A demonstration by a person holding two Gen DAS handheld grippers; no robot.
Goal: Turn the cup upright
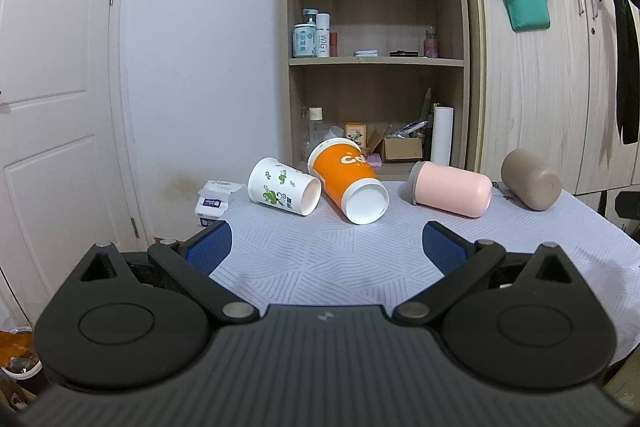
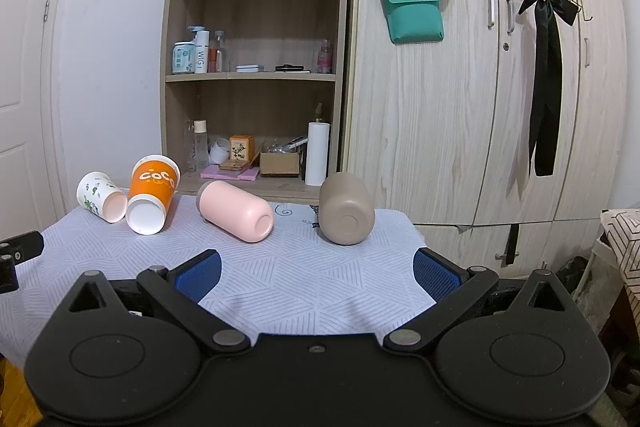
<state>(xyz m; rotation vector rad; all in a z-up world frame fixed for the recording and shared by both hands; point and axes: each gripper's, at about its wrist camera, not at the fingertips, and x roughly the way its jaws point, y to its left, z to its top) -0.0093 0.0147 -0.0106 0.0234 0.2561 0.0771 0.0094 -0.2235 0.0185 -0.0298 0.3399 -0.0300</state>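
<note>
**Open cloth in front, four cups across the far side**

The near part of the table cloth (image 2: pixel 304 279) lay bare in front of both open grippers. At 12 o'clock a row blocked the way: the white flowered cup (image 1: pixel 282 187) touched the orange cup (image 1: pixel 350 183); no passage was there. A gap stood between the orange cup and the pink cup (image 2: pixel 236 211), another between pink and the brown cup (image 2: pixel 346 213). Behind them the shelf unit (image 2: pixel 256 77) closed the far side.

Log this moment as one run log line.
left gripper open | right gripper open | four cups on their sides | orange cup touches floral cup
</note>
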